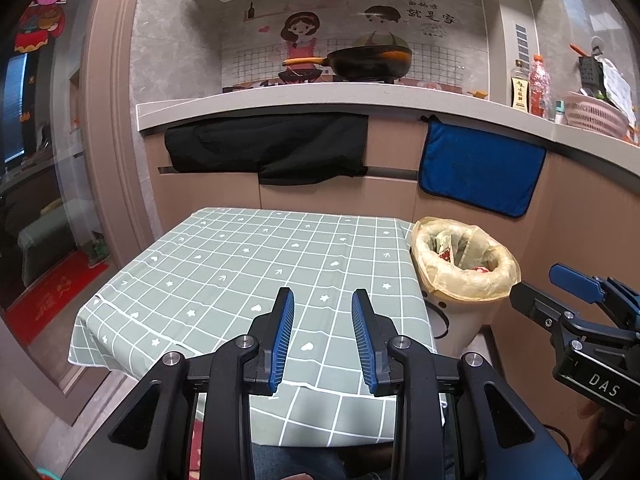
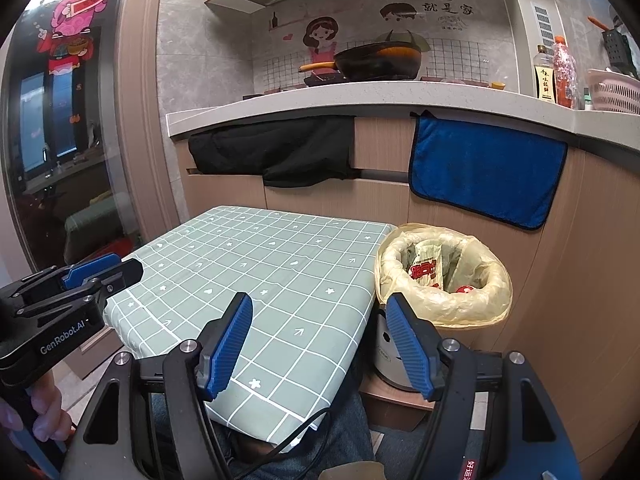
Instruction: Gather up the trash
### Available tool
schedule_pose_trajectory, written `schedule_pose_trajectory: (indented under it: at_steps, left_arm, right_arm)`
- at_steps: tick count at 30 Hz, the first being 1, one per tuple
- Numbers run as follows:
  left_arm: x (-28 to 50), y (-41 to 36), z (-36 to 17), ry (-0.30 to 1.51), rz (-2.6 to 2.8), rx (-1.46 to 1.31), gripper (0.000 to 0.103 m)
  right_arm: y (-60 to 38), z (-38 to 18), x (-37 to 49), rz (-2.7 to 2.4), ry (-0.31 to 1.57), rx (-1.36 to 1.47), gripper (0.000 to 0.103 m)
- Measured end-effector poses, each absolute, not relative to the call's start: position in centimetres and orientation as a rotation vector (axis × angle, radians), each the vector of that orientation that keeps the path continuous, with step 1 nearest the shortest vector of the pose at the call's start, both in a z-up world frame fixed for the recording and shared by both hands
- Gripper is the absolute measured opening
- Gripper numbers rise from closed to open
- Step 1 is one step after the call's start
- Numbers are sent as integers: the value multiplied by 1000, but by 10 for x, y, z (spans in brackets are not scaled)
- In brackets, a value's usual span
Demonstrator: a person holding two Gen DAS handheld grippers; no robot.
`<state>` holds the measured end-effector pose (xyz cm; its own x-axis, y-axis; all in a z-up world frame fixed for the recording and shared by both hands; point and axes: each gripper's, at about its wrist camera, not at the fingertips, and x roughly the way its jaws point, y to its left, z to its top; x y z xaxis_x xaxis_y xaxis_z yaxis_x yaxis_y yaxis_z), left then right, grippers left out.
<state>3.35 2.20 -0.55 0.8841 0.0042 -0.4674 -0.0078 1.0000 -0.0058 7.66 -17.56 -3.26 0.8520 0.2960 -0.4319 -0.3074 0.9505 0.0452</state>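
A small bin lined with a yellow bag point(image 1: 460, 292) point(image 2: 444, 312) stands against the right edge of the table. Inside it lie wrappers, one red and white point(image 2: 426, 270) point(image 1: 446, 257). The table's green checked cloth point(image 1: 240, 272) point(image 2: 280, 280) shows no loose item. My left gripper point(image 1: 323, 300) point(image 2: 128, 266) hovers over the table's near edge, open, with nothing between its blue pads. My right gripper point(image 2: 319, 300) point(image 1: 536, 284) is open wide at the table's right front corner, its right finger in front of the bin, and it holds nothing.
Behind the table runs a kitchen counter point(image 1: 320, 98) with a black wok point(image 1: 368, 60), bottles point(image 1: 538, 88) and a pink basket point(image 1: 596, 116). A black cloth point(image 1: 272, 148) and a blue towel point(image 1: 480, 168) hang from it. A glass door point(image 1: 36, 160) stands to the left. The person's legs point(image 2: 320, 440) sit under the table.
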Motion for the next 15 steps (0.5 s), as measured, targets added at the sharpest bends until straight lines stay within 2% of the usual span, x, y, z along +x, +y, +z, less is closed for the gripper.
schedule_pose_trajectory:
  at_steps: [15]
  left_arm:
    - [55, 25, -15, 539, -24, -25, 31]
  right_arm:
    - [-177, -36, 81, 310, 470, -26, 68]
